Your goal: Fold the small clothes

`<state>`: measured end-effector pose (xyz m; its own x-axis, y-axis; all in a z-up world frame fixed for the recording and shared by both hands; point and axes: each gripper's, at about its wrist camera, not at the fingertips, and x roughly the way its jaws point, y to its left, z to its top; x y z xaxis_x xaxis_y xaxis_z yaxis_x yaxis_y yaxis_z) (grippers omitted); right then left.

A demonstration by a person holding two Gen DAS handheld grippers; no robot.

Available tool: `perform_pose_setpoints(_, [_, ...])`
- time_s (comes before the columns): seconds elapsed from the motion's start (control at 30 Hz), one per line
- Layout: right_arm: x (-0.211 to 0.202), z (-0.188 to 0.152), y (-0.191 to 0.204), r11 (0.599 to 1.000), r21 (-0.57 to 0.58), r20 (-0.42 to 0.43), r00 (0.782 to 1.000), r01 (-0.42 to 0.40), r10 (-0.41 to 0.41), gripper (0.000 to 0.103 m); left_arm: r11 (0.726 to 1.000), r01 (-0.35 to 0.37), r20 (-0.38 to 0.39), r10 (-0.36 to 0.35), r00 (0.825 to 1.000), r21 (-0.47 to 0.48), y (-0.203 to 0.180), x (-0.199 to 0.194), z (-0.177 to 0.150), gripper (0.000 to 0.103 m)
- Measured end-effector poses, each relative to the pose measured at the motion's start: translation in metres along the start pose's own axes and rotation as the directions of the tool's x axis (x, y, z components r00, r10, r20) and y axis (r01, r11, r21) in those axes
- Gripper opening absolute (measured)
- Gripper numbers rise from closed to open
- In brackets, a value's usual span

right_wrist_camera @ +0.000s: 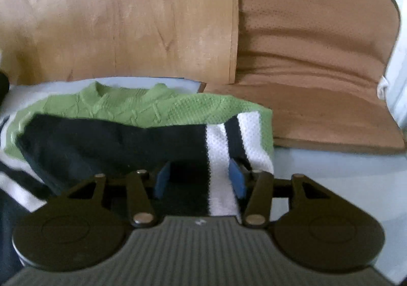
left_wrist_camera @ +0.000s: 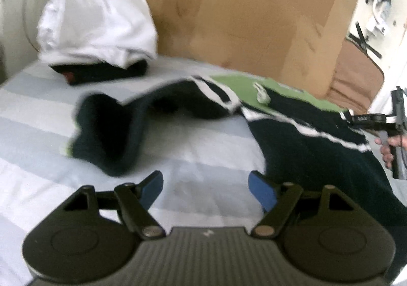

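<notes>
Right, my worry first: the navy knit sweater with green yoke and white stripes (left_wrist_camera: pixel 292 123) sprawls across centre and right of the left wrist frame on the pale blue striped bedsheet (left_wrist_camera: pixel 190 153), one sleeve flung toward centre left. I reckon that loose sleeve could drag and bunch if I pull the other side over, spoiling the fold. My left gripper (left_wrist_camera: pixel 206 188) hangs low at bottom centre, jaws spread wide, holding nothing, aimed along the sheet. My right gripper (right_wrist_camera: pixel 199 179) sits at bottom centre of its view, angled down onto the sweater; knit lies between the parted blue pads (right_wrist_camera: pixel 236 179), but I can't tell whether they actually pinch it. A folded white garment stack (left_wrist_camera: pixel 96 29) waits upper left.
</notes>
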<state>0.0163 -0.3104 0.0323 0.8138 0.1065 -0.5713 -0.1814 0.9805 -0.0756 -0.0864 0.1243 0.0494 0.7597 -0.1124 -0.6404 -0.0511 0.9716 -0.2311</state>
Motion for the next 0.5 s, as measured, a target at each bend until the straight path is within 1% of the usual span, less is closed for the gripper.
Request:
perform_pose_setpoints(0.07, [-0.018, 0.005, 0.019, 0.995, 0.009, 0.06, 0.993, -0.099, 0.099, 0.053, 0.999, -0.047, 0.036, 0.047, 0.998, -0.026, 0.014, -0.015, 0.003, 0.076])
perform_pose_setpoints(0.13, [-0.029, 0.003, 0.047, 0.985, -0.041, 0.09, 0.981, -0.169, 0.172, 0.053, 0.993, -0.095, 0.065, 0.099, 0.993, -0.072, 0.033, -0.03, 0.005, 0.077])
perform_pose_setpoints(0.17, [-0.032, 0.004, 0.061, 0.976, -0.07, 0.094, 0.973, -0.204, 0.21, 0.053, 0.988, -0.12, 0.074, 0.128, 0.989, -0.099, 0.043, -0.036, 0.005, 0.077])
perform_pose_setpoints(0.23, [-0.038, 0.003, 0.095, 0.947, -0.139, 0.082, 0.95, -0.288, 0.301, 0.053, 0.975, -0.155, 0.082, 0.17, 0.982, -0.162, 0.064, -0.048, 0.003, 0.077])
perform_pose_setpoints(0.27, [-0.041, 0.001, 0.114, 0.927, -0.172, 0.067, 0.934, -0.335, 0.35, 0.053, 0.967, -0.165, 0.085, 0.184, 0.979, -0.195, 0.075, -0.053, 0.001, 0.077])
perform_pose_setpoints(0.3, [-0.043, -0.004, 0.138, 0.893, -0.203, 0.038, 0.908, -0.402, 0.417, 0.053, 0.959, -0.172, 0.089, 0.196, 0.977, -0.225, 0.085, -0.059, -0.002, 0.077])
perform_pose_setpoints(0.37, [-0.04, -0.007, 0.175, 0.824, -0.227, -0.028, 0.849, -0.519, 0.527, 0.053, 0.945, -0.183, 0.097, 0.216, 0.972, -0.272, 0.101, -0.068, -0.007, 0.077])
perform_pose_setpoints(0.4, [-0.038, -0.012, 0.198, 0.781, -0.223, -0.073, 0.808, -0.584, 0.584, 0.053, 0.938, -0.186, 0.1, 0.224, 0.97, -0.291, 0.108, -0.072, -0.01, 0.077])
perform_pose_setpoints(0.43, [-0.034, -0.018, 0.221, 0.739, -0.214, -0.117, 0.768, -0.639, 0.63, 0.053, 0.934, -0.187, 0.105, 0.228, 0.968, -0.305, 0.116, -0.077, -0.012, 0.077])
perform_pose_setpoints(0.47, [-0.028, -0.024, 0.243, 0.709, -0.207, -0.151, 0.738, -0.674, 0.658, 0.053, 0.931, -0.188, 0.109, 0.231, 0.967, -0.312, 0.119, -0.08, -0.013, 0.077])
perform_pose_setpoints(0.5, [-0.023, -0.029, 0.262, 0.688, -0.2, -0.178, 0.716, -0.698, 0.675, 0.053, 0.929, -0.188, 0.113, 0.234, 0.966, -0.318, 0.124, -0.083, -0.016, 0.077])
